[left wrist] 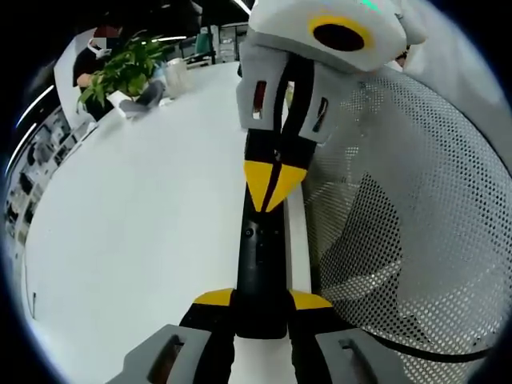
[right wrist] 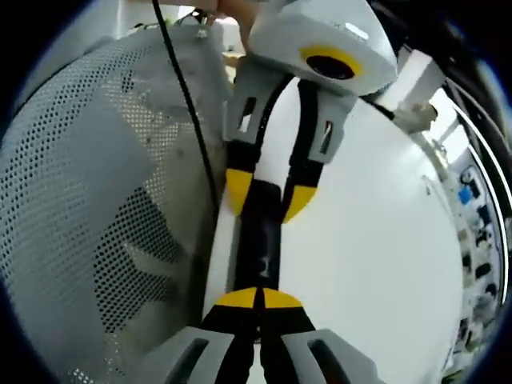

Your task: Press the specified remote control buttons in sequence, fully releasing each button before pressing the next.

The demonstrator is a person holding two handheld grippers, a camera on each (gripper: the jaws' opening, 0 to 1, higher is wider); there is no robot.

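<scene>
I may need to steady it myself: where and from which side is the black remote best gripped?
Grip the black remote across its narrow width at the near end, where the left gripper clamps its long edges. That slim bar shape suits this, and leaves the buttons free under the right gripper, whose closed tips meet it from the far end.

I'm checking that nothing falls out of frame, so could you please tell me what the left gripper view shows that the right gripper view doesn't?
Left gripper view: a potted plant and a seated person at the table's far end, plus the right claw, tips shut, on the remote. Right gripper view: the left claw seen head-on, clamped across the remote, and a black cable running down the mesh. Both: the remote, the white table and the perforated mesh.
</scene>
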